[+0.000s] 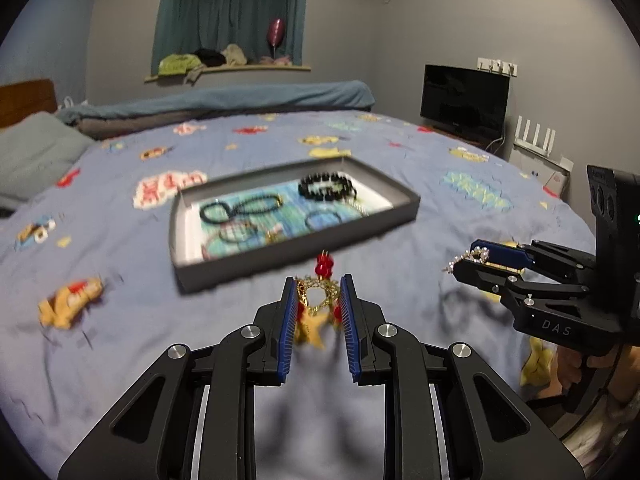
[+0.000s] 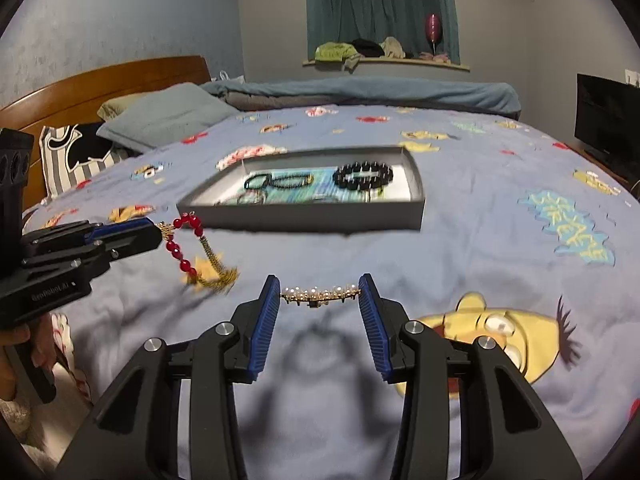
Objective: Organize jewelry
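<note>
Jewelry sits in both our tools above the cartoon-print bedspread (image 2: 460,240). Nearest, our left gripper (image 1: 319,300) pinches a gold ornament with red beads (image 1: 318,304) between its blue pads (image 1: 289,320); in the right wrist view its bead strand and gold tassel dangle clear of the bed. Our right gripper (image 2: 320,294) clamps a pearl-studded gold hair clip (image 2: 320,295) by its two ends. Beyond both, a shallow grey tray (image 1: 280,258) rests on the bedspread, holding a chunky black bead bracelet (image 1: 326,186) and several thin dark bracelets (image 1: 240,208). Farther back lie pillows (image 2: 168,118) and a curtained window (image 2: 380,8).
</note>
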A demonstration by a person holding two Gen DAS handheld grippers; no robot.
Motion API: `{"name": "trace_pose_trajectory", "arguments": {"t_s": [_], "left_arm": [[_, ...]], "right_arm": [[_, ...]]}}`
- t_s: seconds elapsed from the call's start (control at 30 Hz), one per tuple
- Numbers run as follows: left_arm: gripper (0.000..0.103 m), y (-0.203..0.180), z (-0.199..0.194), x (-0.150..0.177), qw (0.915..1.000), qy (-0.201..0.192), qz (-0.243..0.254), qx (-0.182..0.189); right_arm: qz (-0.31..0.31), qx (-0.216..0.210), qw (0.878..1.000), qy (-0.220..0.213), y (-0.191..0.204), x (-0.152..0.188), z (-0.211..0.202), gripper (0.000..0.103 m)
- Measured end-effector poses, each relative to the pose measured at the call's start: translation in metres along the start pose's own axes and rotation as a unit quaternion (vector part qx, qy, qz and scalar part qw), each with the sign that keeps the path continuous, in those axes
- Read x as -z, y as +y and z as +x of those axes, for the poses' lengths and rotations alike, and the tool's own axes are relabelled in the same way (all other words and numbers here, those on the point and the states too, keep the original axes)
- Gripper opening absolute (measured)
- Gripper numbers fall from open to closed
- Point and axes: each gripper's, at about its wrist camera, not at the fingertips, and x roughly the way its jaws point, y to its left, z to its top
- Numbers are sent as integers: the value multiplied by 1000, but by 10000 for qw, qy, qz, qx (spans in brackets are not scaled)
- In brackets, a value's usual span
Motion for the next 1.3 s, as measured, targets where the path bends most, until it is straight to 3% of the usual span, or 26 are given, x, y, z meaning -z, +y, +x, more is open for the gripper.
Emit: {"name": "trace_pose_trajectory", "arguments": {"t_s": [0.33, 0.37, 0.4, 0.6, 0.8, 0.87, 0.93, 0.97, 1.3], "left_arm": [[22, 17, -9, -57, 9990, -411, 124, -75], [15, 21, -6, -63, 9991, -425, 74, -54], [1, 25, -1, -70, 9993, -377, 8, 4], [1, 39, 33, -89, 9995, -268, -38, -187], [1, 48, 47, -64, 9995, 224, -158, -135], [7, 51, 52, -52, 9986, 484, -183, -144], [33, 52, 53, -38, 9973, 687, -114, -240], [38, 52, 53, -32, 9968, 747, -105, -246], [43, 74, 75, 0, 9902, 1351, -305, -179]], "right_arm": [[-118, 178, 9991, -376, -9, -57, 7, 41], [-92, 188, 9989, -424, -11, -64, 10, 41], [-61, 206, 9986, -493, -14, -74, 13, 41], [-4, 276, 9966, -772, -19, -111, 40, 41], [19, 127, 9974, -713, -25, -106, 54, 41], [-41, 73, 9976, -686, -23, -104, 56, 41], [-43, -10, 9980, -629, -23, -103, 58, 41], [-48, -32, 9981, -609, -22, -103, 59, 41], [-7, -93, 9980, -626, -13, -106, 61, 41]]}}
